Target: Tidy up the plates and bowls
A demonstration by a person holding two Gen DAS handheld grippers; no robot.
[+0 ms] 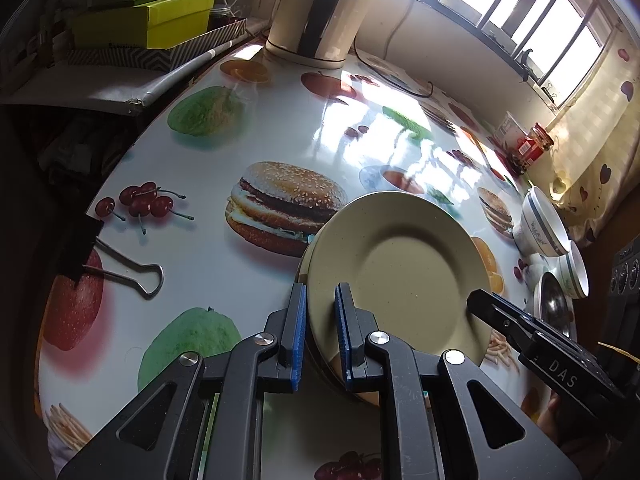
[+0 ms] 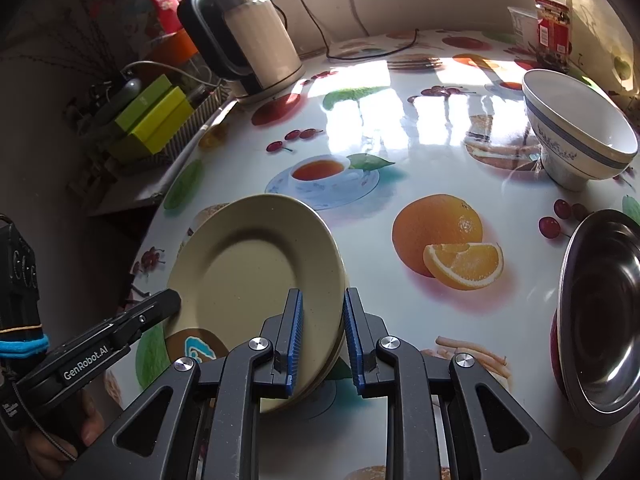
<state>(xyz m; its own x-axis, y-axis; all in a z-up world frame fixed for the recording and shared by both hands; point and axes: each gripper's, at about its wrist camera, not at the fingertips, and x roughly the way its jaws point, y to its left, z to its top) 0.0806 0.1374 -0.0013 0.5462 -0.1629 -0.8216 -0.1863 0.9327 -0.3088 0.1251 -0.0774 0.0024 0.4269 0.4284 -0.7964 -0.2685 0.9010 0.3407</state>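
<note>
Near the table's (image 2: 400, 160) front edge, the left tool (image 1: 320, 332) and right tool (image 2: 322, 340) each pinch opposite rims of 2 stacked beige plates (image 2: 248, 272), seemingly mid-carry; next needs level, matched motion toward the bowls (image 2: 580, 140).

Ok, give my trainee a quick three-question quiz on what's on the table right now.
1. True or false: the left gripper and the right gripper each straddle the rim of the beige plates.
2. In the right wrist view, which lies right of the plates? A) steel dish B) frying pan C) cutting board
3. Fill in: the white bowl has a ___ band below its rim.
Key: 1 true; 2 A; 3 blue.
</note>
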